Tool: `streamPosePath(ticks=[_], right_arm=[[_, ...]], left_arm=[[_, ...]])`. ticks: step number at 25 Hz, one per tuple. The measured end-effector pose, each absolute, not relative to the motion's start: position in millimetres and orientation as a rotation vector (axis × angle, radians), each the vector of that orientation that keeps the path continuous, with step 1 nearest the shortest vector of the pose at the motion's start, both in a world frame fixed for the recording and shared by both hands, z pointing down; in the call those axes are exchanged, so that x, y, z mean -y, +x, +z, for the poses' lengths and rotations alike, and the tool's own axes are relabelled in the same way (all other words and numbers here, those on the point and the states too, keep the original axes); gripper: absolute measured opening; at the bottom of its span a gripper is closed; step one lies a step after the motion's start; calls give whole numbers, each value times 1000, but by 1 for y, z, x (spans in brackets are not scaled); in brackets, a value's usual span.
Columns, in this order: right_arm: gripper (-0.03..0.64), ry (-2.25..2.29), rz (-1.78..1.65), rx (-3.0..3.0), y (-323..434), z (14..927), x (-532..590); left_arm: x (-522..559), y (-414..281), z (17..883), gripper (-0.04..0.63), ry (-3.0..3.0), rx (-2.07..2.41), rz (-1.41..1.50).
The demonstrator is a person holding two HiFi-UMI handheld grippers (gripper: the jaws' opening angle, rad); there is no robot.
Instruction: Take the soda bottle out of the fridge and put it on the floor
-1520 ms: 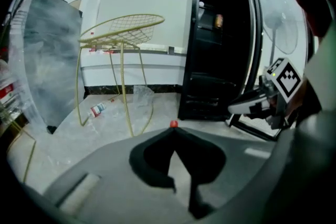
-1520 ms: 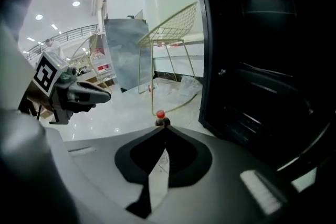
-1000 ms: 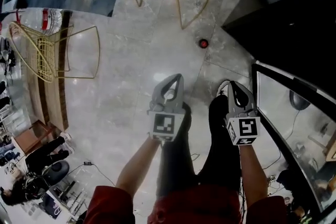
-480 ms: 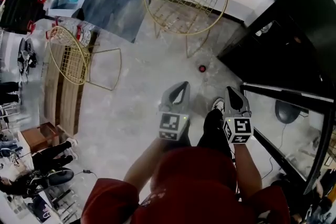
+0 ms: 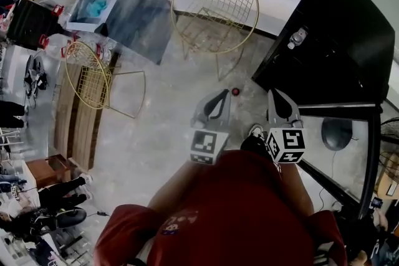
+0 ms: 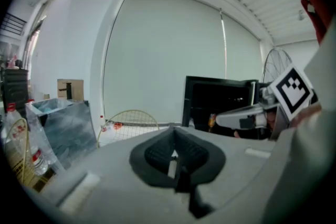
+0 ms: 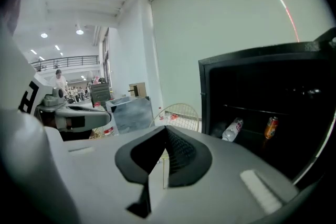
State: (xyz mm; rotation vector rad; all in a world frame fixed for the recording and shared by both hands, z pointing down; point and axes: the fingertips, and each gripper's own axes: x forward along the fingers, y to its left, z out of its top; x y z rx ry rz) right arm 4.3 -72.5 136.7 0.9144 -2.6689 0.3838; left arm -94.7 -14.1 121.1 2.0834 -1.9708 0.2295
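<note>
Both grippers have come up toward the fridge (image 5: 330, 40), which now fills more of the head view. Left gripper (image 5: 219, 99) and right gripper (image 5: 278, 96) hang side by side over the floor (image 5: 162, 128), each with its jaws closed on nothing. On a fridge shelf the bottle (image 7: 232, 129) lies tilted, a can (image 7: 270, 127) upright near it, both well apart from the grippers.
</note>
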Motion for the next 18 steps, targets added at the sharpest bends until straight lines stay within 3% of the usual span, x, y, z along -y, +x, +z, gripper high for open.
streamPosePath(ticks=[18], right_arm=[[0,996,269,2679,22,112,80]], left_arm=[[34,-97,89,0,2163,1996,210]])
